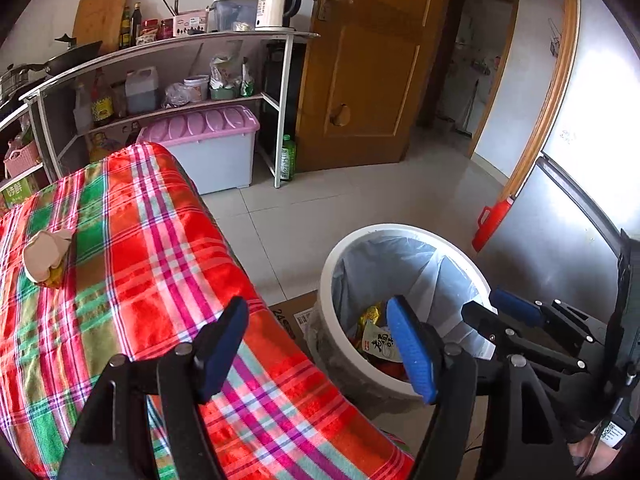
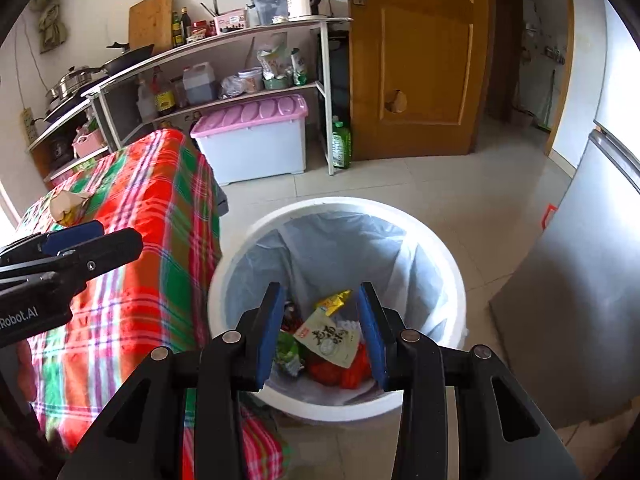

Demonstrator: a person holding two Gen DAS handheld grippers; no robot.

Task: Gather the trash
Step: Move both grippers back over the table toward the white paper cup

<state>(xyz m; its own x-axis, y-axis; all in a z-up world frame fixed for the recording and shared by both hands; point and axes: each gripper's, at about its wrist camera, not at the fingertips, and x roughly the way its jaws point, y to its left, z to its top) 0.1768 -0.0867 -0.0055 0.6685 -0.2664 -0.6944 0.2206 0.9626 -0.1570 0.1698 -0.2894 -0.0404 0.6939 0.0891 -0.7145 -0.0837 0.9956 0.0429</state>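
Note:
A white trash bin (image 2: pixel 452 276) with a pale liner stands on the floor beside the table; it also shows in the left wrist view (image 1: pixel 340 248). Several snack wrappers (image 2: pixel 328 340) lie in it. My right gripper (image 2: pixel 322 332) is open and empty just above the bin's near side. My left gripper (image 1: pixel 320 352) is open and empty over the table's edge, left of the bin. A crumpled beige wrapper (image 1: pixel 46 256) lies on the plaid tablecloth (image 1: pixel 132 248) at the far left; it shows in the right wrist view too (image 2: pixel 68 204).
A metal shelf (image 1: pixel 200 40) with bottles, a kettle and cookware stands at the back. A pink-lidded storage box (image 1: pixel 212 148) sits under it. A wooden door (image 1: pixel 368 64) is behind, and a silver fridge (image 2: pixel 580 300) stands to the right. A cardboard piece (image 1: pixel 296 312) lies by the bin.

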